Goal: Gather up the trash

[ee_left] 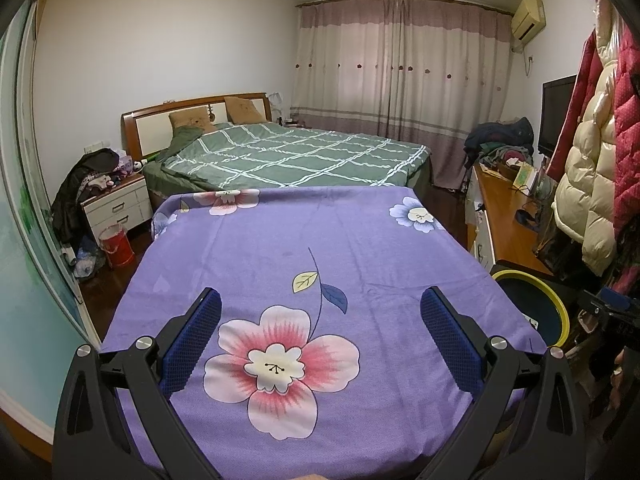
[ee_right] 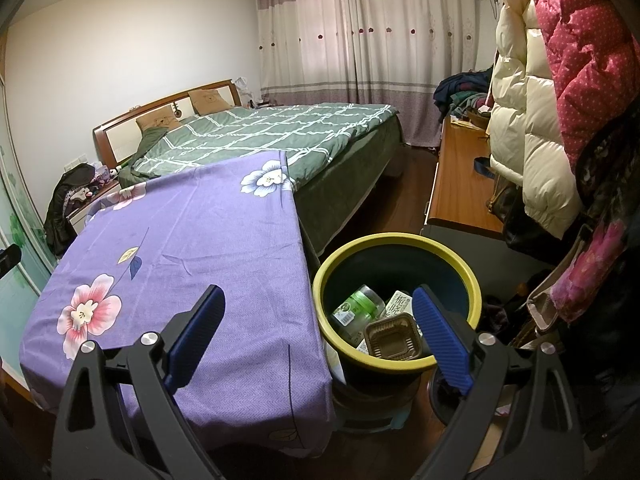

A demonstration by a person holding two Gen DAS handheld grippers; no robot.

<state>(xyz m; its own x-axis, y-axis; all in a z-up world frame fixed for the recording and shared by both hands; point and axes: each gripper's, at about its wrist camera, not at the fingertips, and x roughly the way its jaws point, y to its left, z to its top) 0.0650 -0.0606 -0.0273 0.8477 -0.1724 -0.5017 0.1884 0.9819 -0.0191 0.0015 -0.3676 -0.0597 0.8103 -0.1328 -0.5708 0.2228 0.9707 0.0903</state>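
Three trash items, a bottle (ee_right: pixel 357 309), carton (ee_right: pixel 400 303) and brown tray (ee_right: pixel 394 339), lie in the bin (ee_right: pixel 400 242). Both left gripper (ee_left: pixel 320 330) and right gripper (ee_right: pixel 320 330) gape wide, empty; the purple cloth (ee_left: pixel 320 240) looks cleared.

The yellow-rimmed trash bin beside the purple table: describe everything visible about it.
The round dark bin with a thick yellow rim stands upright on the wooden floor, close against the right edge of the purple floral cloth-covered table. It looks like plastic, open-topped, with a dark blue-black inner wall. Inside lie a clear bottle with a green label, a brown plastic tray and a white printed carton. The open right gripper hovers over it, touching nothing. Its base is partly hidden.
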